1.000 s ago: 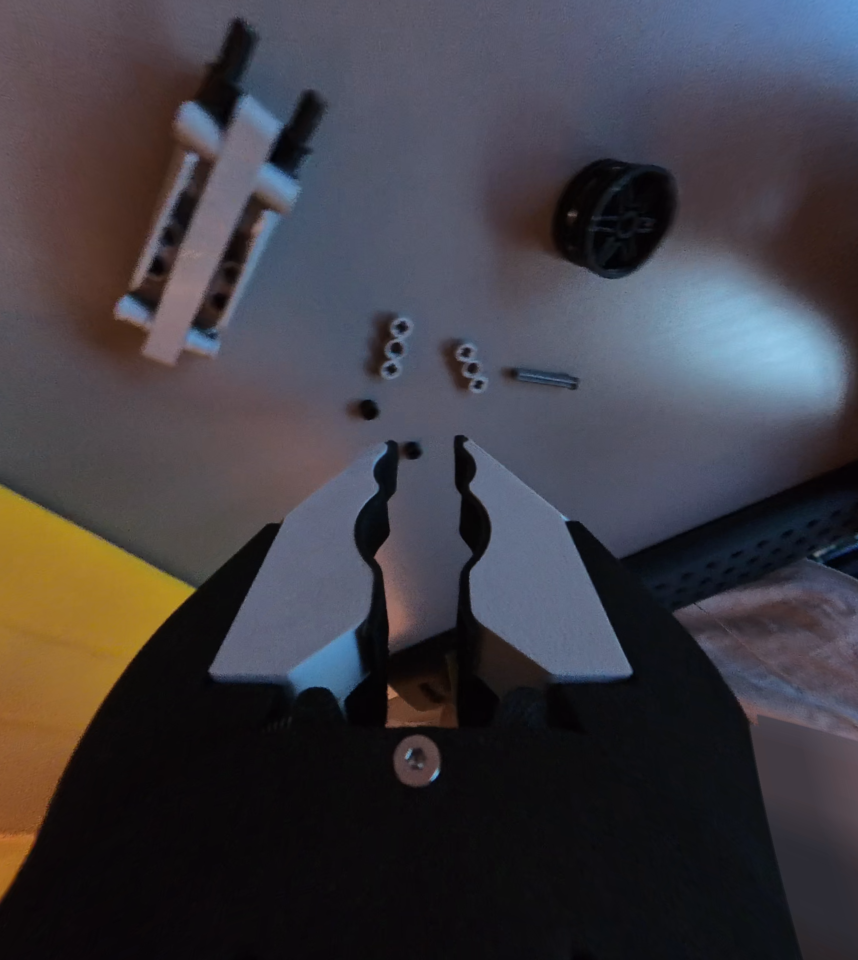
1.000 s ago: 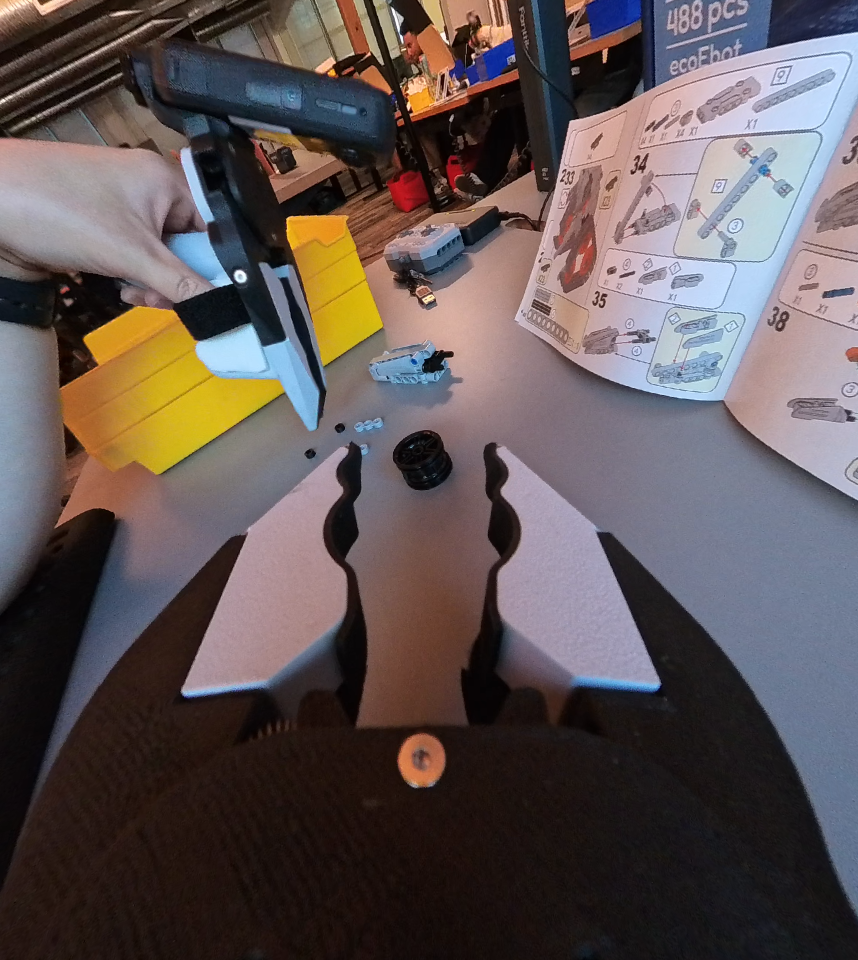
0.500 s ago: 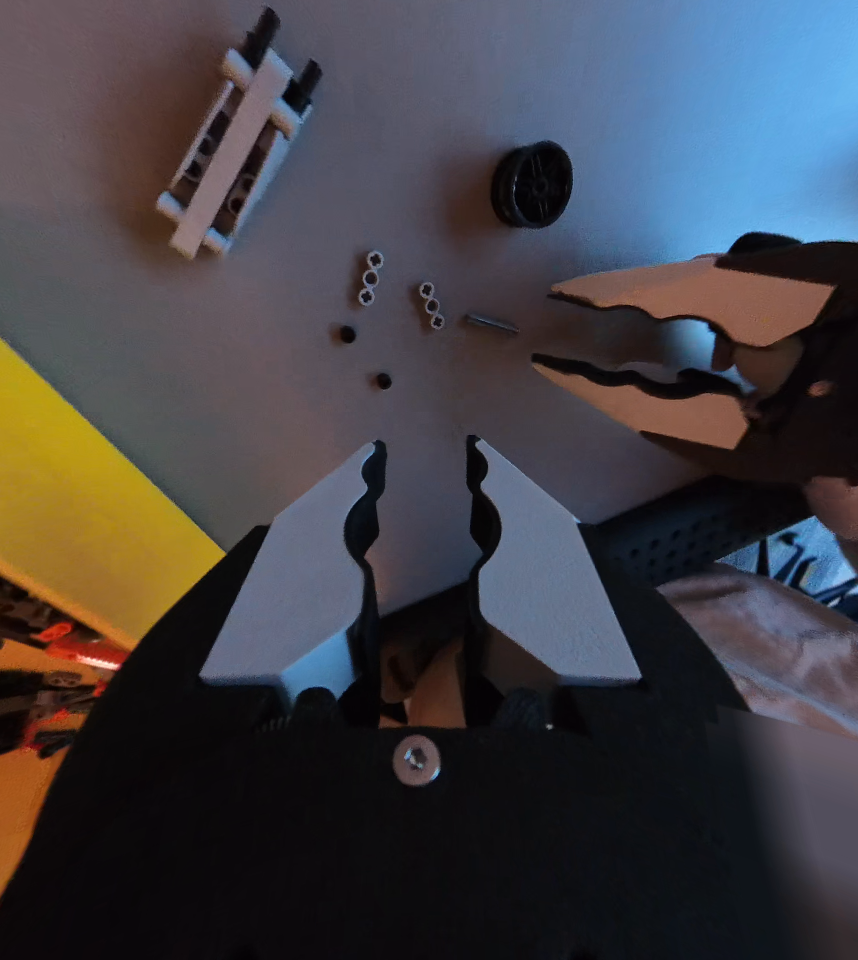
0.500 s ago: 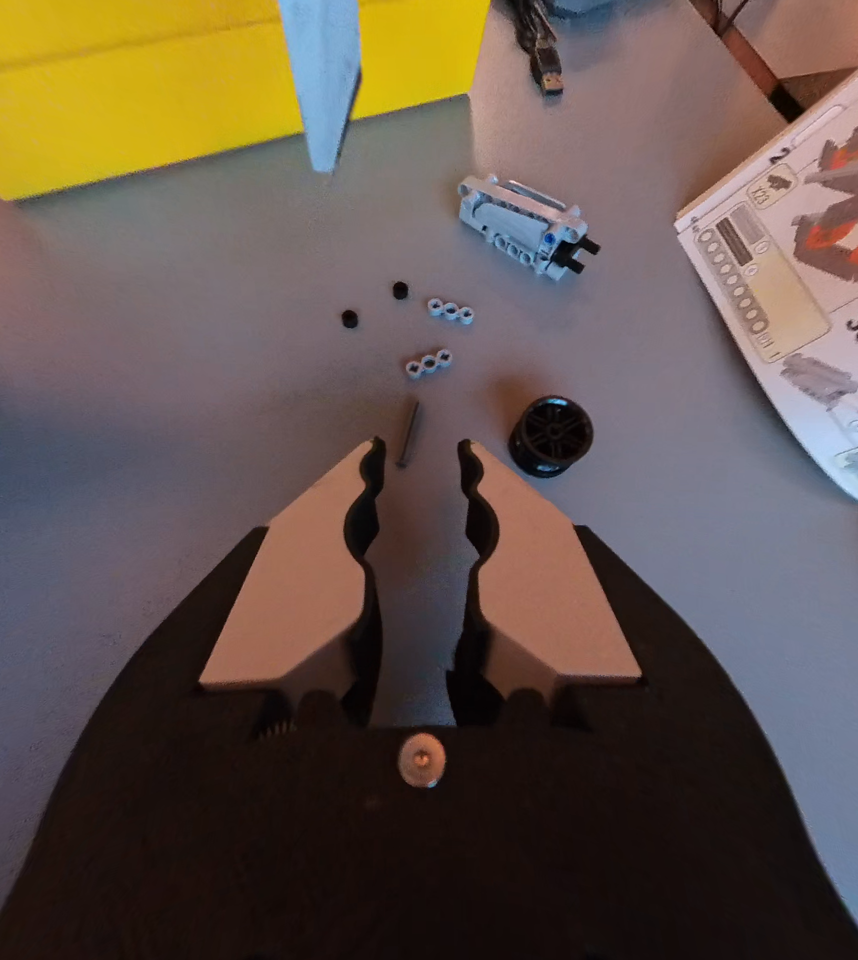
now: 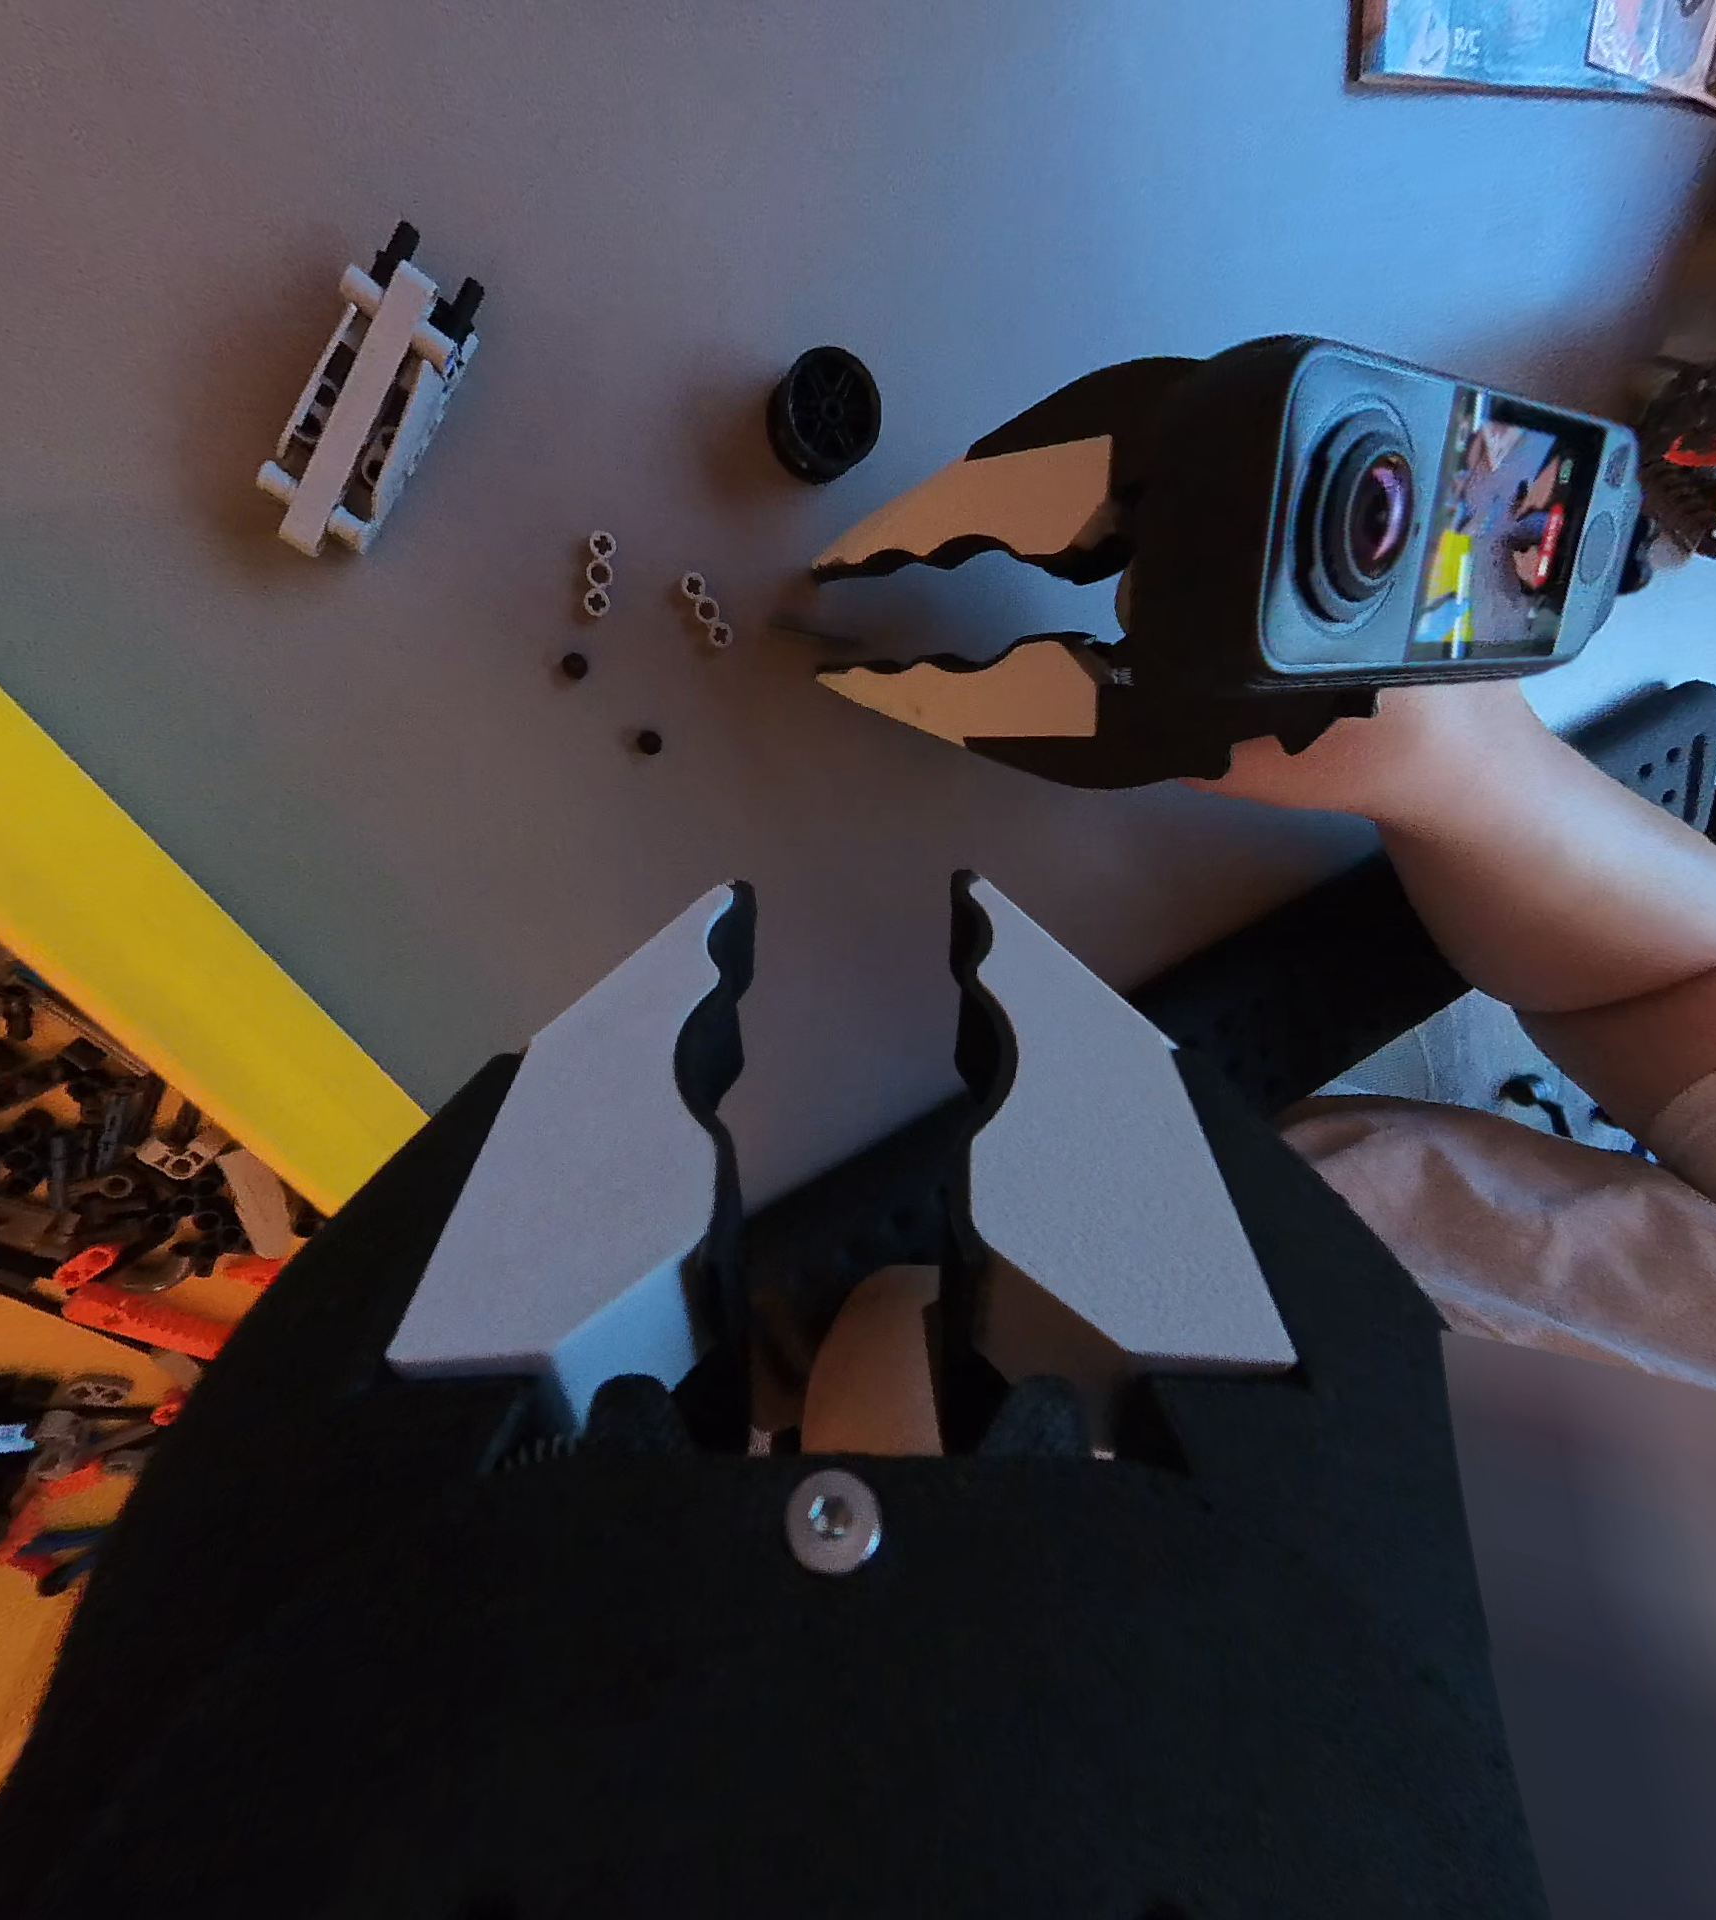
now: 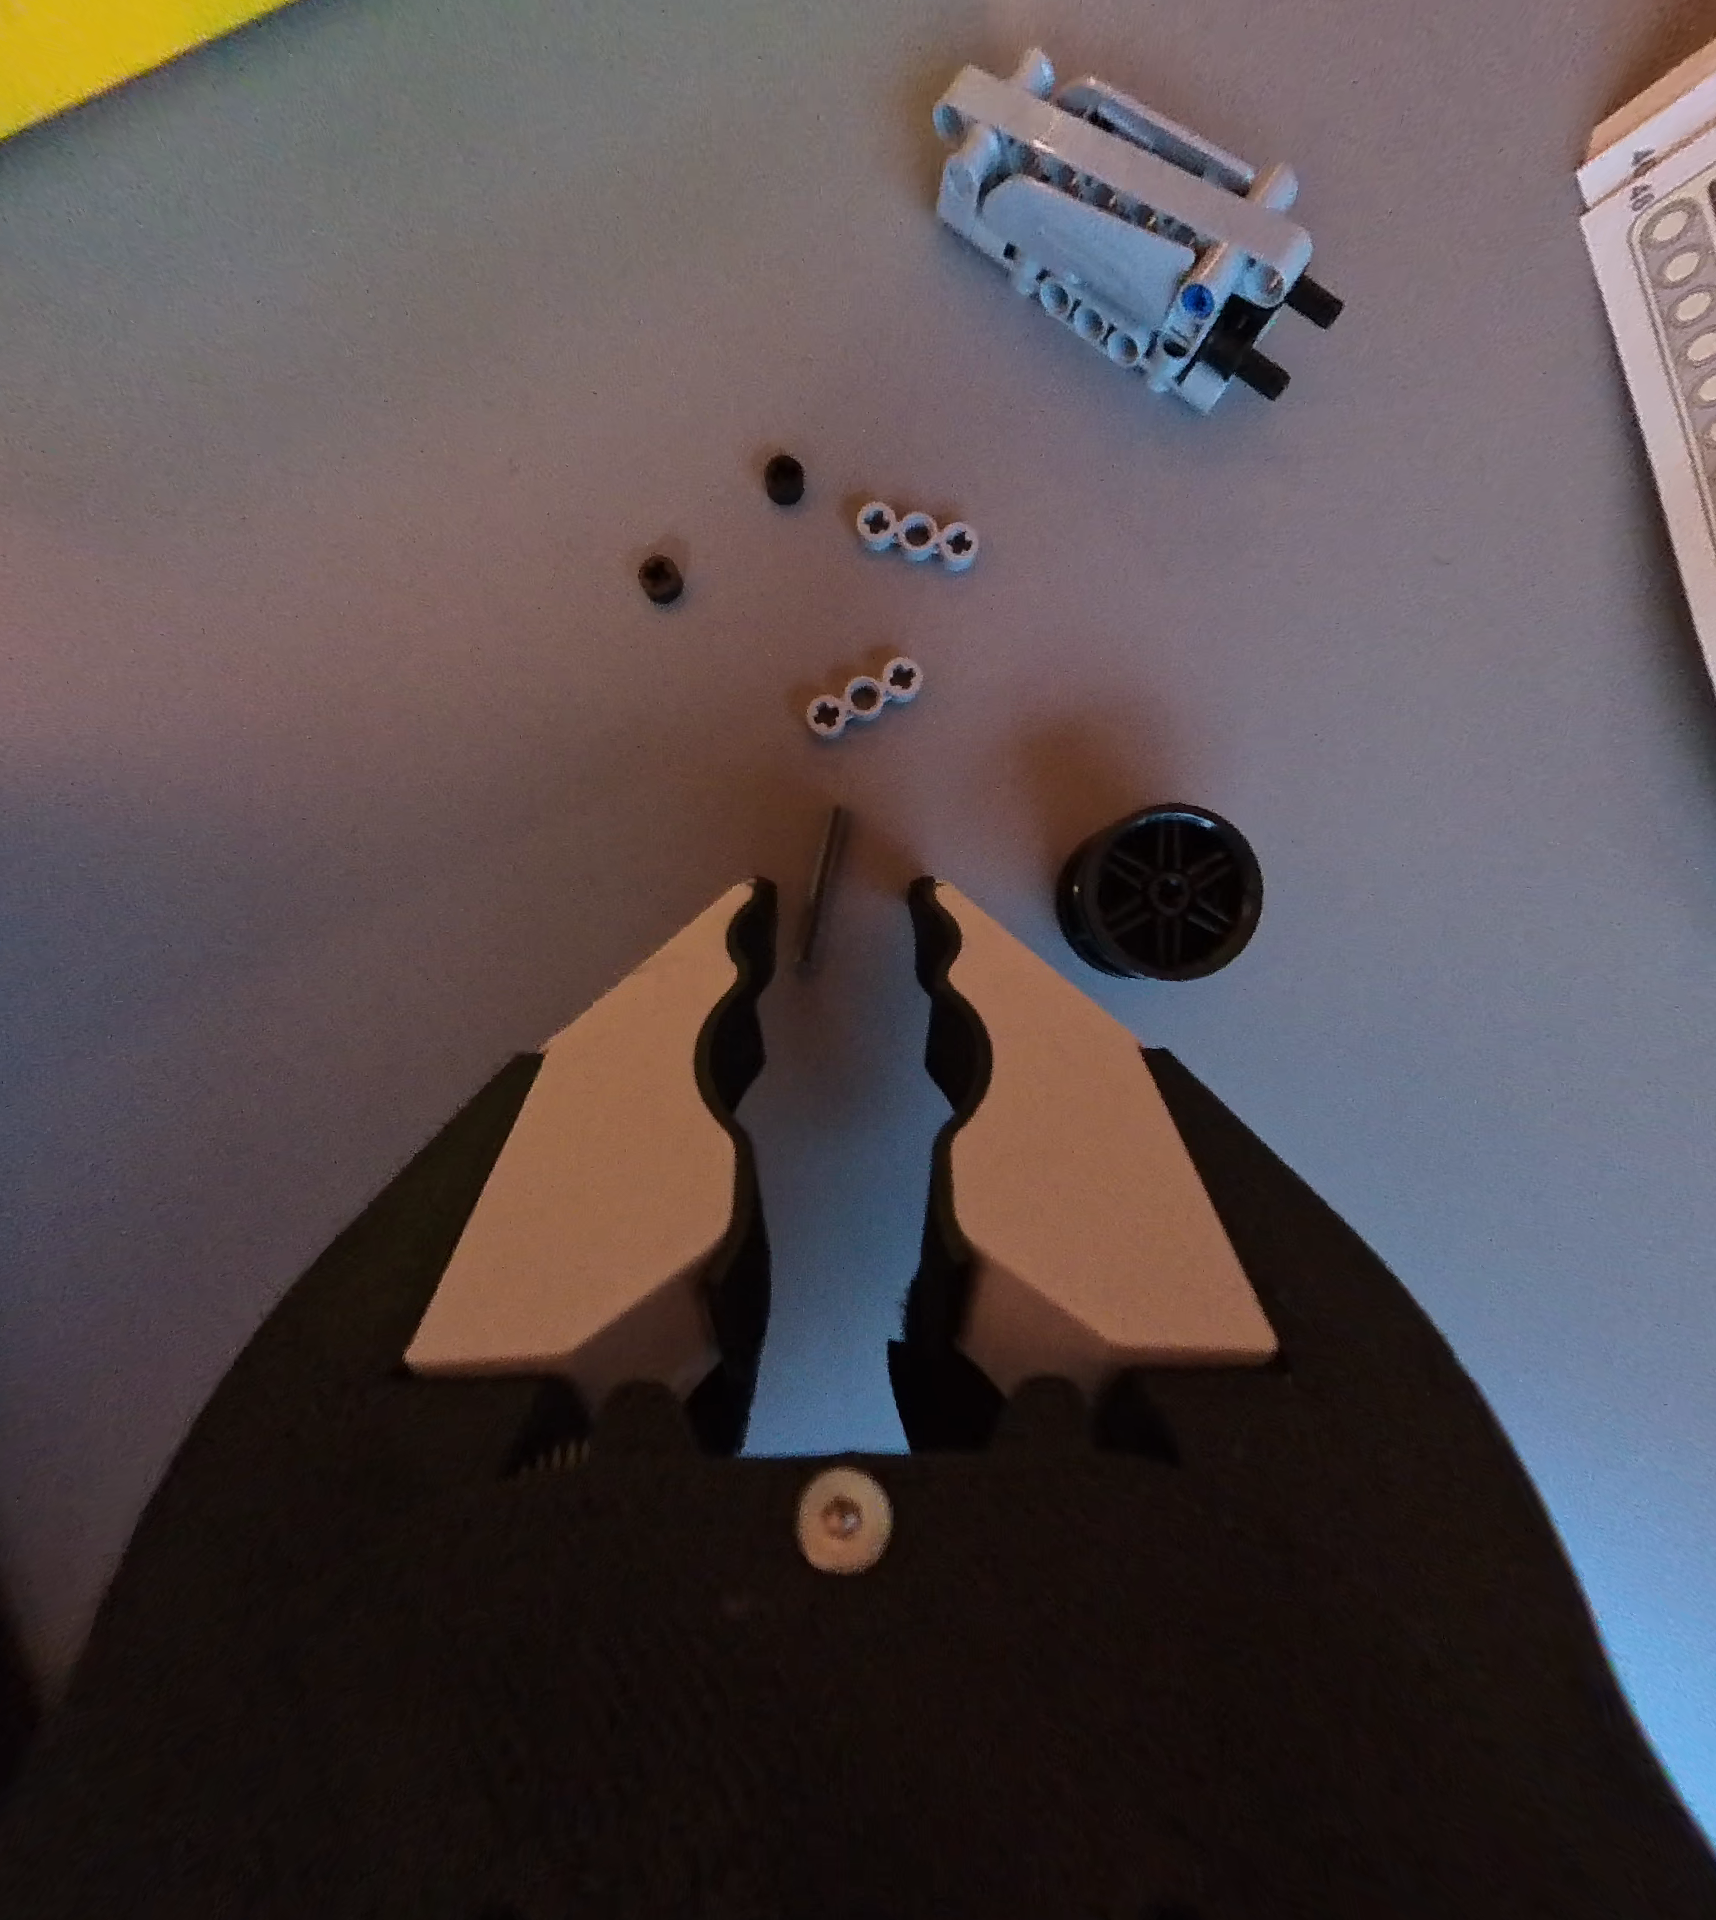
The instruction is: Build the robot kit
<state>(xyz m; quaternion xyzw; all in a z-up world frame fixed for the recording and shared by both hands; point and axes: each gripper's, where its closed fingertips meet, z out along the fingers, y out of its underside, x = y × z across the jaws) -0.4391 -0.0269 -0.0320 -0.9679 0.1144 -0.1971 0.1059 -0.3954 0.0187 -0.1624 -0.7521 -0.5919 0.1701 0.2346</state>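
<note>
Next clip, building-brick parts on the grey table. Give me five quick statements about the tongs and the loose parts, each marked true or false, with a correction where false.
1. The right tongs are open, with the thin dark axle lying between their tips. True.
2. The left tongs grip the black wheel. False: they are open and empty, apart from it.
3. Two light grey three-hole connectors lie on the table. True.
4. The grey brick assembly sits inside the yellow bin. False: it lies on the table.
5. Only one small black bushing is out. False: there are two.
</note>
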